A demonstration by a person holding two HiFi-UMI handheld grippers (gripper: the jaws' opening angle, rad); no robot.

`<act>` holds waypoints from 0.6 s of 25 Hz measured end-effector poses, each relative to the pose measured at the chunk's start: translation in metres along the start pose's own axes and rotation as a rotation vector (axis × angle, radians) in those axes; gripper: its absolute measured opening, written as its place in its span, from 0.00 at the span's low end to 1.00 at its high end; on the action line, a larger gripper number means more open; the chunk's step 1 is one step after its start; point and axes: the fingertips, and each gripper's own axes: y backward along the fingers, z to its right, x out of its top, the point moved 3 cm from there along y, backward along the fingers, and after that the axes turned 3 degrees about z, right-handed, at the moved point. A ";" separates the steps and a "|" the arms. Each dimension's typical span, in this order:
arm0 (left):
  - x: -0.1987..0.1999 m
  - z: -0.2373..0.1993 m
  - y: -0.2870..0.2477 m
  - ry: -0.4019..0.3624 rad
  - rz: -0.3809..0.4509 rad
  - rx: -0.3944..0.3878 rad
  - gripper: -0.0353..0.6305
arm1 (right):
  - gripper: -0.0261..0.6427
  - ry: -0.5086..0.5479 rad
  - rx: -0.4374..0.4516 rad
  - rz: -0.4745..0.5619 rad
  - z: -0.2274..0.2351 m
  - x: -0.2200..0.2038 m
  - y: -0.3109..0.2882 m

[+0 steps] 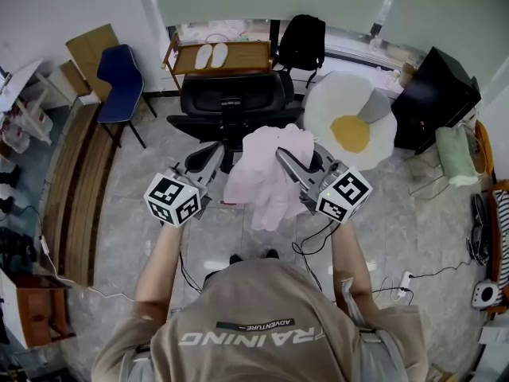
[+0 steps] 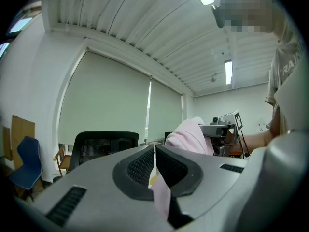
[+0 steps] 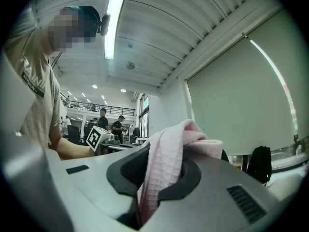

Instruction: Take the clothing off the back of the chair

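A pale pink waffle-weave garment (image 1: 266, 177) hangs bunched in the air between my two grippers, in front of the black office chair (image 1: 231, 94) and off its backrest. My right gripper (image 1: 280, 153) is shut on a thick fold of it, and the cloth (image 3: 169, 149) bulges up over the pads. My left gripper (image 1: 219, 148) is shut too, with a thin pink strip (image 2: 159, 195) caught between its pads and hanging below them. In the left gripper view the chair's mesh backrest (image 2: 101, 146) stands bare beyond the jaws, and the garment's bulk (image 2: 190, 134) shows to the right.
A blue chair (image 1: 119, 78) stands at the back left, beside a long wooden bench (image 1: 79, 181). A wooden rack with slippers (image 1: 219, 54) and a black backpack (image 1: 302, 42) sit behind the office chair. An egg-shaped rug (image 1: 350, 126), a black cabinet (image 1: 433, 94) and floor cables (image 1: 310, 249) lie to the right.
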 end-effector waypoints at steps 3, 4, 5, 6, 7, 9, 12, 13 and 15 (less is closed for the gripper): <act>0.000 -0.001 0.001 0.001 0.001 -0.002 0.09 | 0.12 0.001 -0.007 -0.001 -0.001 0.000 0.001; 0.000 -0.001 0.001 0.001 0.002 -0.002 0.09 | 0.12 0.001 -0.008 -0.001 -0.001 -0.001 0.002; 0.000 -0.002 0.001 0.002 0.003 -0.002 0.09 | 0.12 0.001 -0.010 -0.001 -0.001 -0.001 0.002; 0.000 -0.004 0.001 0.003 0.005 -0.001 0.09 | 0.12 -0.001 -0.012 -0.001 0.000 -0.002 0.002; 0.000 -0.005 0.000 0.005 0.006 -0.001 0.09 | 0.12 -0.004 -0.017 0.000 0.001 -0.003 0.002; -0.001 -0.007 0.000 0.008 0.007 -0.002 0.09 | 0.12 -0.009 -0.025 0.001 0.003 -0.006 0.003; -0.002 -0.007 -0.002 0.008 0.008 -0.007 0.09 | 0.12 -0.001 -0.025 -0.002 0.002 -0.005 0.003; -0.003 -0.007 -0.003 0.008 0.008 -0.010 0.09 | 0.12 0.001 -0.025 -0.002 0.003 -0.004 0.003; -0.004 -0.007 -0.005 0.008 0.006 -0.012 0.09 | 0.12 0.003 -0.028 -0.003 0.004 -0.005 0.003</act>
